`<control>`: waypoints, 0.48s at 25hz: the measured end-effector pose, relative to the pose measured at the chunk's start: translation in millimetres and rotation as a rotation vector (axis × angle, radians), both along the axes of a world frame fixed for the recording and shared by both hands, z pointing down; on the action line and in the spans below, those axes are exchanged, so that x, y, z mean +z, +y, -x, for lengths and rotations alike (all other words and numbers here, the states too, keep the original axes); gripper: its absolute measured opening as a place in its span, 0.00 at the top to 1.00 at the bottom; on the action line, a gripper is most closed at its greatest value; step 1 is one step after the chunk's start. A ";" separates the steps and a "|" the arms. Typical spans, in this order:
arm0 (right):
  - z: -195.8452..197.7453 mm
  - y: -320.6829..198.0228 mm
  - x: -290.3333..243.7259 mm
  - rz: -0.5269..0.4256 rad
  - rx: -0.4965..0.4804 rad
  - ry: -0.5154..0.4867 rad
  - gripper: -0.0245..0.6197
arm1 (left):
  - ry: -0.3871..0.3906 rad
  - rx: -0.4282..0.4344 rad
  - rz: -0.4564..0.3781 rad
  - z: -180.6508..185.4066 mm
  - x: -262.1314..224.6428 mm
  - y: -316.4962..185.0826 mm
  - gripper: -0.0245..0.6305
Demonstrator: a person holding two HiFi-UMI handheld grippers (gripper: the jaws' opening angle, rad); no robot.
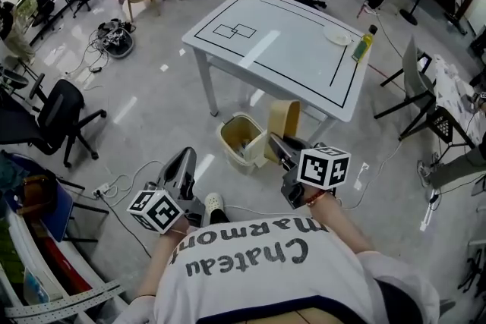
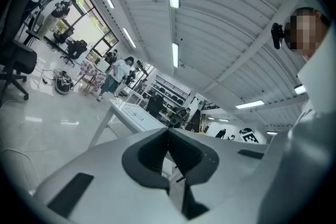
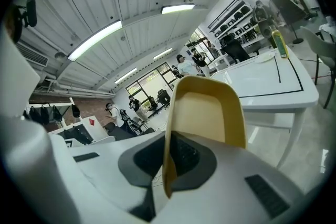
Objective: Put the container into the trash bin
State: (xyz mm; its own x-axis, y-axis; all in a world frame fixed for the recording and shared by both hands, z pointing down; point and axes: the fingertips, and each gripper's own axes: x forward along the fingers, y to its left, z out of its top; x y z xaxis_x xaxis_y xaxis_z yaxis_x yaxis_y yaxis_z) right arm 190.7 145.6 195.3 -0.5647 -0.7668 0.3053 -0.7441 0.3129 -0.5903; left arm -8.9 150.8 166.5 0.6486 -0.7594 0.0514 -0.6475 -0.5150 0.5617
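Note:
A tan, open, tray-like container (image 1: 285, 121) stands on edge in my right gripper (image 1: 276, 143), whose jaws are shut on its rim. In the right gripper view the container (image 3: 208, 110) rises from between the closed jaws of the right gripper (image 3: 169, 138), its hollow side facing the white table (image 3: 265, 84). The beige trash bin (image 1: 229, 130) stands on the floor under the table's near edge, just left of the held container, with some rubbish inside. My left gripper (image 1: 181, 160) hangs lower left, away from the bin. In its own view the left gripper (image 2: 168, 131) has its jaws together with nothing in them.
The white table (image 1: 281, 49) carries a plate (image 1: 337, 36) and a yellow-green bottle (image 1: 364, 43) at its far right. A black office chair (image 1: 59, 114) stands left, a grey chair (image 1: 414, 80) right. Cables and a power strip (image 1: 102, 189) lie on the floor by my left side.

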 end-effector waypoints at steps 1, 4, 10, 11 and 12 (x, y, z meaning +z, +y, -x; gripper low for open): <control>2.0 -7.8 0.2 0.004 0.003 0.003 0.91 | 0.003 0.006 0.004 1.1 0.5 -9.1 0.93; 9.1 -31.4 1.6 0.019 0.020 0.007 0.91 | 0.006 0.037 0.023 3.2 3.5 -36.5 0.93; 26.8 -77.6 8.9 0.048 0.056 0.012 0.91 | 0.011 0.088 0.029 15.0 2.8 -96.6 0.93; 30.7 -85.7 9.5 0.050 0.063 0.011 0.91 | 0.010 0.097 0.028 17.8 1.7 -106.8 0.93; 34.7 -93.9 10.1 0.053 0.069 0.012 0.91 | 0.008 0.105 0.027 21.2 0.7 -117.0 0.93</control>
State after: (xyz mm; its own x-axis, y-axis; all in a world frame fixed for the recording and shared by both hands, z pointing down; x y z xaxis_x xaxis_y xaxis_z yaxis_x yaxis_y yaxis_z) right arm 156.0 51.8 205.4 -0.5074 -0.7861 0.3530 -0.7696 0.2291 -0.5961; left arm -30.0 33.8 167.2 0.7253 -0.6853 0.0653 -0.5860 -0.5649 0.5809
